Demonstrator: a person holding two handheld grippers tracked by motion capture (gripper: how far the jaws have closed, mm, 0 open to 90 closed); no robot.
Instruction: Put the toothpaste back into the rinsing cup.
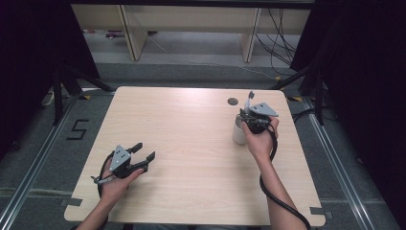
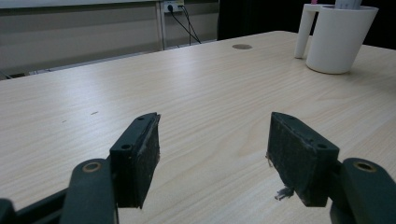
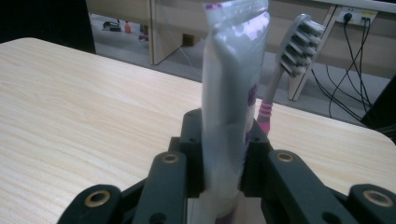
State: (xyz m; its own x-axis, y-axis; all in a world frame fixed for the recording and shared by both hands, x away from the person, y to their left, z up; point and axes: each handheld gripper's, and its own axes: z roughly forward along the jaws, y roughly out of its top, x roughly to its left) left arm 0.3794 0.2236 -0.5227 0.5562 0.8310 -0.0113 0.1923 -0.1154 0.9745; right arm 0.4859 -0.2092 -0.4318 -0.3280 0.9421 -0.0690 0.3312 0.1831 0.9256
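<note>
A white mug (image 1: 238, 132) (image 2: 337, 37) with a handle stands on the wooden table (image 1: 191, 143) at the right. My right gripper (image 1: 253, 120) (image 3: 223, 154) hovers over the mug, shut on a silver toothpaste tube (image 3: 231, 93) that stands upright between its pads. A toothbrush (image 3: 286, 70) (image 1: 248, 101) with a pink neck and grey-white bristles stands just behind the tube. Near the table's front left, my left gripper (image 1: 145, 151) (image 2: 212, 154) rests low over the wood, jaws wide apart with nothing between them.
A small round dark grommet (image 1: 232, 101) (image 2: 242, 46) sits in the table's far right part. Beyond the table are desk legs (image 1: 130, 33) and floor cables (image 1: 280, 33). Black curtains flank both sides.
</note>
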